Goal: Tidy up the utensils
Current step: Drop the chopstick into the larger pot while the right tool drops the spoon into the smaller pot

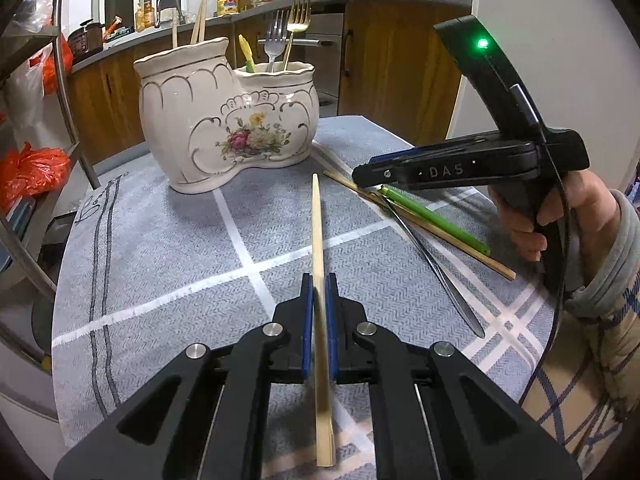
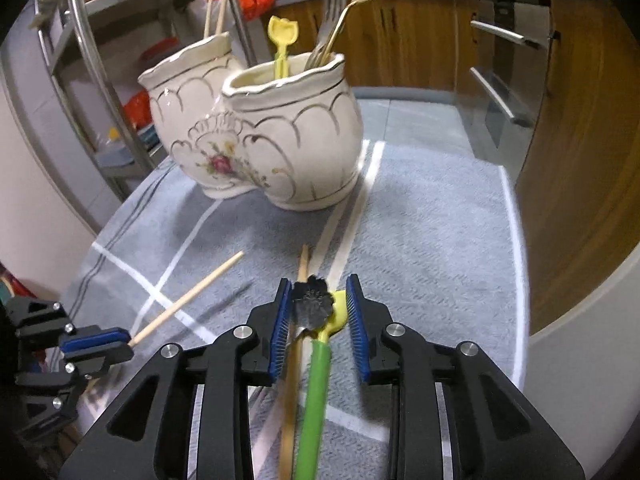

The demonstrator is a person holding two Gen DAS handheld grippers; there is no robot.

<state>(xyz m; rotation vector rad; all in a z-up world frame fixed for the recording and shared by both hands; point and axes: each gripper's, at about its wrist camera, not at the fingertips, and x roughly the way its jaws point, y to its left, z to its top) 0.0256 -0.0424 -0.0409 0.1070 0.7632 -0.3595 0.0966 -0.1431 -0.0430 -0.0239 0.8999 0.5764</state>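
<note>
**One chopstick held, three utensils loose by the right edge**

On the left of the worktop (image 1: pixel 160 264), the grey checked cloth (image 1: pixel 132 240) hangs over the rounded left edge, and this side is free for moving. The left gripper (image 1: pixel 319 320) has its fingers pressed together on a pale chopstick (image 1: pixel 318 232), which points toward the ceramic holder (image 1: pixel 224 120). The holder stands near the far edge and has two compartments: the left one keeps chopsticks (image 1: pixel 199 24), the right one keeps a silver fork (image 1: pixel 274 36), a gold fork (image 1: pixel 298 20) and a small yellow spoon (image 1: pixel 247 53). Between the holder and the near edge the cloth is open.

More to the right, near the right edge, a second chopstick (image 1: pixel 440 232), a green-handled spoon (image 1: pixel 436 218) and a dark metal utensil (image 1: pixel 436 272) lie crossed and touching. The right gripper (image 2: pixel 318 312) is over their ends; its fingers stand apart around them and do not press. The free cloth between them and the right edge is narrow.
</note>
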